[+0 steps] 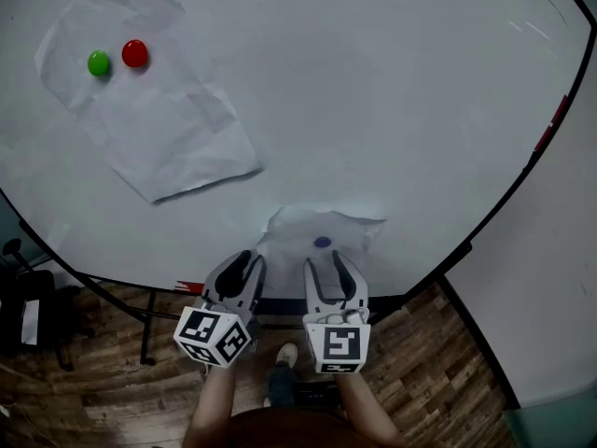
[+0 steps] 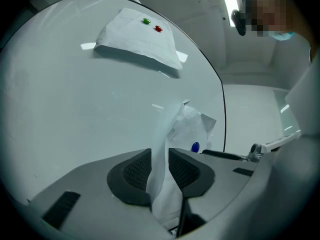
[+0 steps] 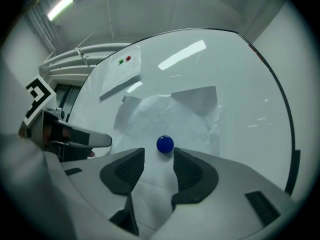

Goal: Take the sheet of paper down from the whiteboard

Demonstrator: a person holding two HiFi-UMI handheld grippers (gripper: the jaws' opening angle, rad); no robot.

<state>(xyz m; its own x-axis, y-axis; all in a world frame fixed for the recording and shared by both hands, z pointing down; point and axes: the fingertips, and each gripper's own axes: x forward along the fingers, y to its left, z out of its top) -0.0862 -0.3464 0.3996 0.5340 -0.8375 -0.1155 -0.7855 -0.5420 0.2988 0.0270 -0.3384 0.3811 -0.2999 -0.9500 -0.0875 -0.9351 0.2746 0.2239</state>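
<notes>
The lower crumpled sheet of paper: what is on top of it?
A blue magnet sits on the crumpled sheet. The whiteboard surface behind it is covered, so not visible.

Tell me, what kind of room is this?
Probably a classroom or an office meeting room. There's a big whiteboard, sheets of paper stuck to it with coloured magnets, and a wooden floor underneath.

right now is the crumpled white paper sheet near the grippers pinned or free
Pinned: round blue magnet sits on the crumpled white paper sheet against the whiteboard.
</notes>
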